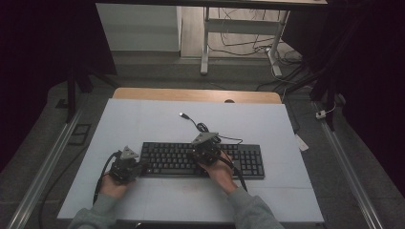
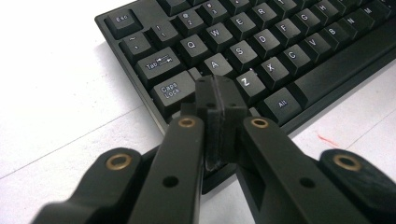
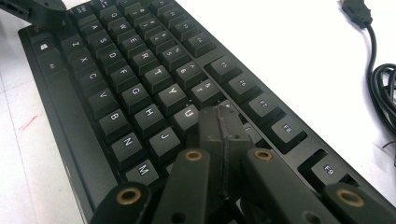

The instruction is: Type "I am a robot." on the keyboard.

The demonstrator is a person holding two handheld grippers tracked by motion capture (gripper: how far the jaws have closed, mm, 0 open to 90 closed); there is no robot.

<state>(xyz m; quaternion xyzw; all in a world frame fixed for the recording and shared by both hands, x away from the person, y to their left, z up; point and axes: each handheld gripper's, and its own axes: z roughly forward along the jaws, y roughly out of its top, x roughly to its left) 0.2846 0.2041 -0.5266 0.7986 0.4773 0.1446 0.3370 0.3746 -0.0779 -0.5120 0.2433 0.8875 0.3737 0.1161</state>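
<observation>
In the high view the keyboard (image 1: 203,160) lies across the lower middle of the white surface (image 1: 143,119); the left gripper (image 1: 138,168) sits at the keyboard's left end, the right gripper (image 1: 206,151) over its middle, each held by a hand entering from the bottom edge; the cable (image 1: 200,126) runs to the upper middle, its plug (image 1: 183,115) lying loose. In the left gripper view the jaws are pressed together with nothing between them, their tip resting low in the frame's centre, at the keyboard (image 2: 243,51) between Caps Lock and Z, seemingly on the shift key. In the right gripper view the jaws are likewise closed and empty, the tip near the U and J keys of the keyboard (image 3: 135,88) in the lower centre; the cable (image 3: 380,70) coils at the right edge. The work looks like pressing keys with closed tips; the risk, as I judge it, is that a blunt tip straddles two keys and presses the wrong one, or that a slanted push slides the keyboard on the smooth surface.
</observation>
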